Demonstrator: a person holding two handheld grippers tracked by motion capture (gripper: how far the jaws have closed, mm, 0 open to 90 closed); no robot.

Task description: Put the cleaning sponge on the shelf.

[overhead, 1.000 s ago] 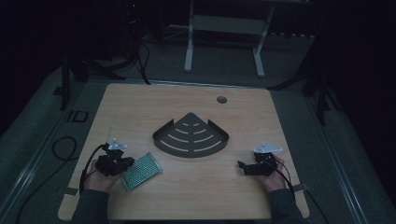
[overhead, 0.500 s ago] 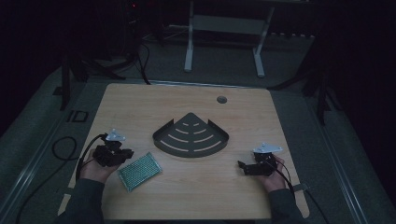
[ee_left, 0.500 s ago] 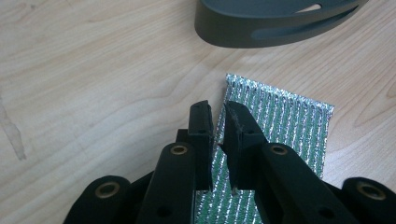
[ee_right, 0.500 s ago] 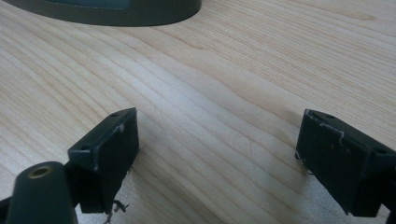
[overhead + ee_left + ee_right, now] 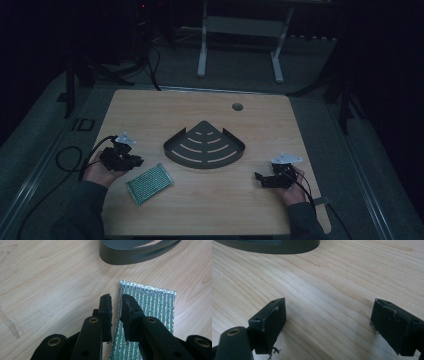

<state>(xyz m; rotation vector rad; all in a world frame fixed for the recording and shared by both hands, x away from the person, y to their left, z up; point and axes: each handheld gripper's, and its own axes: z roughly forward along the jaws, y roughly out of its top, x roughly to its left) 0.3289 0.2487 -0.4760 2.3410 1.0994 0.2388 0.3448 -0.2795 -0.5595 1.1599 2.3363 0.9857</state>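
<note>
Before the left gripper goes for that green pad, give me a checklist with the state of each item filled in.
1. Green pad lies flat on the table, apart from the grey corner shelf: ok.
2. Left gripper is lined up with the pad's near edge, jaws over it: ok.
3. Left jaws are spread wide enough to take the edge: not ok, only a narrow gap stands between them.
4. Jaws are already touching the pad: cannot tell.
5. Right gripper is open, holds nothing, and sits over bare wood away from the pad: ok.
6. Shelf holds nothing: ok.
</note>
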